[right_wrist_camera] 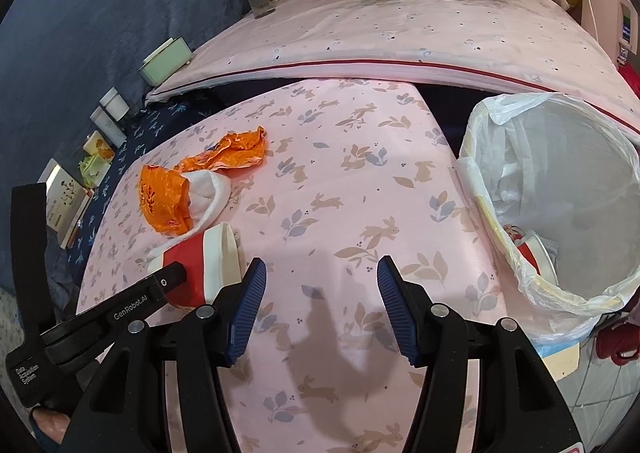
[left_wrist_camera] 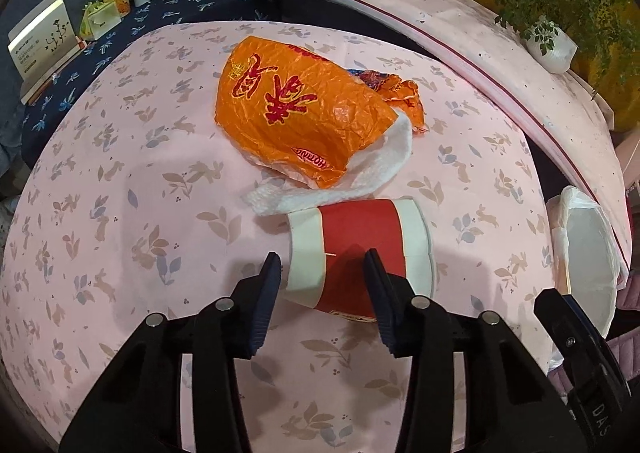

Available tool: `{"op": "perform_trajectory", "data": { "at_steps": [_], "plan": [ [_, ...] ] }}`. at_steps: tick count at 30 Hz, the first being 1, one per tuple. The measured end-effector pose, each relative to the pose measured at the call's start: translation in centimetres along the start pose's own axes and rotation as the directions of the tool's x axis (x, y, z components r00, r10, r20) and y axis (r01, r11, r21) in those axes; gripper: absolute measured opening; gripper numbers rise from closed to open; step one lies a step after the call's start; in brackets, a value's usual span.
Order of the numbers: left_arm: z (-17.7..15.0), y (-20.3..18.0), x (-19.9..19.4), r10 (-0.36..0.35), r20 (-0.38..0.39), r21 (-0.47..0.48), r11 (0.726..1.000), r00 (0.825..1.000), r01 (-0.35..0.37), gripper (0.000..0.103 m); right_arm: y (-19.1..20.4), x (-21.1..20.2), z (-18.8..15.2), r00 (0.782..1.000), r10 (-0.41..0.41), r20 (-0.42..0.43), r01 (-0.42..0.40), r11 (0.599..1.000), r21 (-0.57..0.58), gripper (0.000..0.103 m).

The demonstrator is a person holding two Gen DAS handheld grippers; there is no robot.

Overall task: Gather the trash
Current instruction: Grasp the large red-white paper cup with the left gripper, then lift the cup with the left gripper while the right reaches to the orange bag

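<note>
Surface: I see a table covered by a pink cloth (left_wrist_camera: 120,193) printed with rabbits and leaves; a second pink-covered surface runs behind it.
Left gripper: my left gripper (left_wrist_camera: 322,301) has its jaws spread apart, holding nothing, low over the cloth.
Cup: a red paper cup (left_wrist_camera: 360,249) with white bands lies on its side just ahead of the left gripper. Its long axis runs across my left view. The wider rim points right, toward the bin; the narrower base points left. The cup's near side sits between the two blue pads, though I cannot tell if either pad touches it.
Tissue: a crumpled white tissue (left_wrist_camera: 372,177) lies just beyond the cup, touching its far side.
Wrapper: an orange plastic bag (left_wrist_camera: 296,109) with red lettering rests on the tissue, farther out.
Right gripper: my right gripper (right_wrist_camera: 322,309) is also spread wide and holds nothing, above bare cloth, with the cup to its left.
Bin: a trash bin (right_wrist_camera: 496,213) lined with a white bag stands off the table's right edge; a red and white cup (right_wrist_camera: 536,253) lies inside.
</note>
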State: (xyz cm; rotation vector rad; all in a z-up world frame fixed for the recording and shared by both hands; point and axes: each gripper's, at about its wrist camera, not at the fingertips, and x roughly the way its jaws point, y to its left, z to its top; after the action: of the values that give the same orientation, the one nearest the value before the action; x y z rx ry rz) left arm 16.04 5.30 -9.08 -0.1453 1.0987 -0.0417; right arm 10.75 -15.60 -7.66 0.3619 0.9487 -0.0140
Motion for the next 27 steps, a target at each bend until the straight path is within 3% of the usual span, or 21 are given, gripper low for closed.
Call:
{"op": "perform_trajectory", "data": {
  "at_steps": [2, 4, 10, 19, 23, 24, 27],
  "plan": [
    [-0.2, 0.4, -0.1, -0.020, -0.003, -0.007, 1.000, 1.000, 0.020, 0.045, 0.5, 0.0, -0.1, 1.000, 0.004, -0.001, -0.004, 1.000, -0.007, 0.056],
    [-0.5, 0.7, -0.2, -0.037, -0.004, -0.016, 0.999, 0.999, 0.037, 0.064, 0.7, 0.1, -0.2, 1.000, 0.004, -0.001, -0.004, 1.000, -0.015, 0.056],
    [-1.3, -0.9, -1.3, -0.073, 0.062, 0.043, 0.997, 0.995, 0.070, 0.090, -0.1, -0.1, 0.1, 1.000, -0.009, 0.008, 0.009, 1.000, 0.013, 0.056],
    [-2.0, -4.3, 1.3, -0.013, 0.037, 0.165, 0.986, 0.999, 0.007, 0.092, -2.7, -0.9, 0.7, 0.999, -0.031, 0.026, 0.029, 0.997, 0.066, 0.056],
    [-2.0, -4.5, 2.4, 0.008, 0.029, 0.159, 0.987, 1.000, -0.013, 0.091, -2.5, -0.6, 0.6, 1.000, -0.026, 0.017, 0.025, 0.998, 0.059, 0.056],
    [-2.0, -4.3, 2.4, 0.007, 0.030, 0.156, 0.988, 1.000, -0.012, 0.084, -2.4, -0.5, 0.5, 1.000, -0.025, 0.014, 0.024, 0.998, 0.056, 0.056],
    [-1.9, -3.7, 1.7, -0.012, 0.036, 0.141, 0.990, 0.999, 0.007, 0.084, -1.8, -0.2, 0.3, 1.000, -0.018, 0.006, 0.018, 0.999, 0.044, 0.056]
  ]
}}
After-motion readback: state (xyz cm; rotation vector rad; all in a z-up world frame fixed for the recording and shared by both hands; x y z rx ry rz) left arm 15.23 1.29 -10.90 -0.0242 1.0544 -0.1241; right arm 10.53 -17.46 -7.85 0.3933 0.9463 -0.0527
